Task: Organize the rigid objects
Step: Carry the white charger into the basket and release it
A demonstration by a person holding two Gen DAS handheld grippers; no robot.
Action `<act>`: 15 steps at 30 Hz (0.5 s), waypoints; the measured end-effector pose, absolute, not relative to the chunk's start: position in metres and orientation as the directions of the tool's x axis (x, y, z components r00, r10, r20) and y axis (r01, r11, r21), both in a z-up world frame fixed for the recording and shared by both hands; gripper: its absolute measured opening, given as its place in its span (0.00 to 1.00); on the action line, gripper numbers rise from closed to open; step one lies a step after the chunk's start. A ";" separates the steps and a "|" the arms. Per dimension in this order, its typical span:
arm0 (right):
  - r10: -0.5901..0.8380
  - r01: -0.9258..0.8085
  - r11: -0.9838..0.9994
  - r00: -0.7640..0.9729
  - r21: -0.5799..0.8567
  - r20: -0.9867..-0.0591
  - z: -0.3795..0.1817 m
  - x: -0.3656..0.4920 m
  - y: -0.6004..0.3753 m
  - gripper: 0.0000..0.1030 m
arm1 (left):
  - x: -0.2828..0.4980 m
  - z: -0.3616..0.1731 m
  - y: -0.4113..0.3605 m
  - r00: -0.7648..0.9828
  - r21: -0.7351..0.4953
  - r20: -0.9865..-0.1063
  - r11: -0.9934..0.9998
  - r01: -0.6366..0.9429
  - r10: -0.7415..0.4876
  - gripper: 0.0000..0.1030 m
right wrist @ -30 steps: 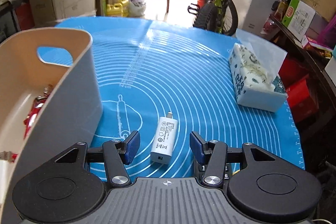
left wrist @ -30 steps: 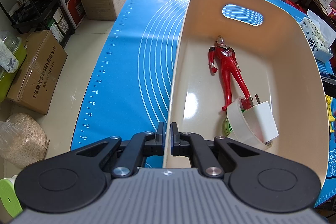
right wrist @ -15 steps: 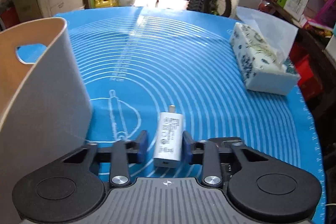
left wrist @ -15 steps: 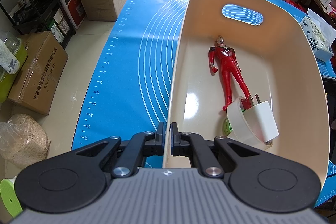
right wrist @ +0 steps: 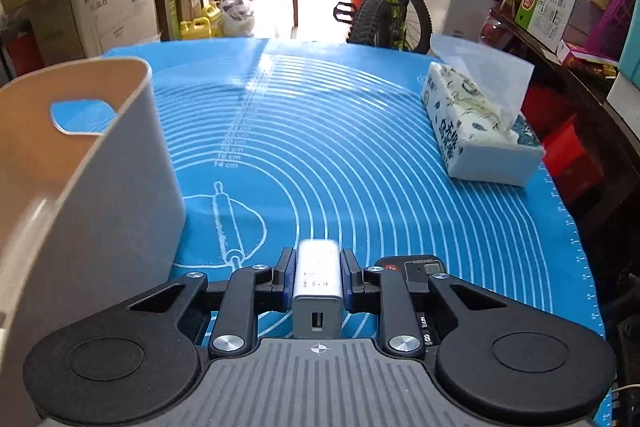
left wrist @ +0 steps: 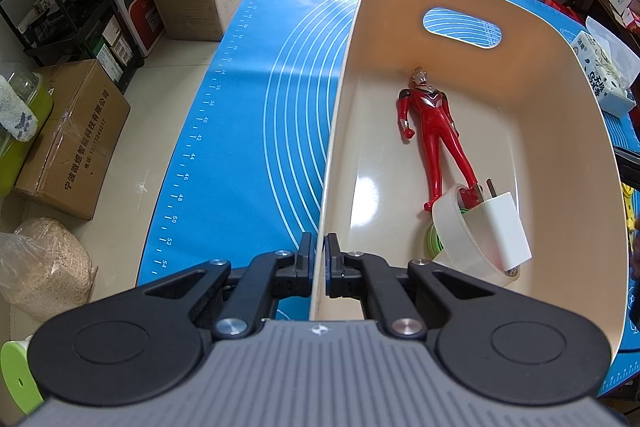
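My left gripper [left wrist: 318,263] is shut on the near left rim of the beige bin [left wrist: 340,115]. Inside the bin lie a red toy figure [left wrist: 436,131], a clear tape roll [left wrist: 460,239], a white plug adapter [left wrist: 504,231] and a green item [left wrist: 432,241] partly hidden under the tape. My right gripper [right wrist: 318,273] is shut on a white USB charger [right wrist: 318,279] and holds it above the blue mat [right wrist: 360,147], to the right of the bin [right wrist: 120,187].
A tissue pack [right wrist: 476,131] lies at the mat's right side. A small black device with a red button [right wrist: 416,267] lies under my right fingers. Cardboard boxes [left wrist: 68,139] stand on the floor to the left. A bicycle [right wrist: 388,3] stands behind the table.
My right gripper closed on the USB charger and lifted it off the mat. My left gripper stays shut on the bin rim.
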State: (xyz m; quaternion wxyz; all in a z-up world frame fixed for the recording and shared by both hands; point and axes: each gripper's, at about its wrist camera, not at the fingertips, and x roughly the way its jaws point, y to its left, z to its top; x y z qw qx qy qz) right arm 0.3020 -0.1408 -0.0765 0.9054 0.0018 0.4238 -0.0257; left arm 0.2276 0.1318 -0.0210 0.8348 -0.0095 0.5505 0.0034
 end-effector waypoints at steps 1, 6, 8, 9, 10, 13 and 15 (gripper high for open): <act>-0.042 0.048 0.999 0.643 -0.014 -0.764 -0.073 0.299 -0.142 0.31 | 0.228 -0.021 0.132 0.394 -0.012 -0.919 1.000 -0.016 -0.005 0.06; -0.023 0.051 0.999 0.676 0.015 -0.736 -0.052 0.281 -0.145 0.31 | 0.228 -0.021 0.132 0.394 -0.012 -0.919 1.000 -0.017 -0.005 0.06; -0.018 0.044 0.999 0.695 0.018 -0.719 -0.041 0.272 -0.144 0.31 | 0.228 -0.021 0.132 0.394 -0.011 -0.919 1.000 -0.017 -0.003 0.06; -0.008 0.036 0.999 0.704 0.025 -0.710 -0.035 0.268 -0.143 0.31 | 0.227 -0.021 0.132 0.394 -0.010 -0.919 1.000 -0.016 -0.003 0.06; 0.007 0.028 0.999 0.712 0.039 -0.702 -0.029 0.264 -0.142 0.31 | 0.227 -0.021 0.132 0.394 -0.010 -0.919 1.000 -0.016 -0.003 0.06; 0.060 -0.004 0.996 0.750 0.085 -0.659 -0.010 0.252 -0.137 0.31 | 0.227 -0.021 0.133 0.394 -0.011 -0.919 1.000 -0.017 -0.003 0.06; 0.081 -0.024 0.995 0.769 0.098 -0.635 0.001 0.245 -0.129 0.31 | 0.227 -0.021 0.133 0.394 -0.010 -0.919 1.000 -0.017 -0.002 0.06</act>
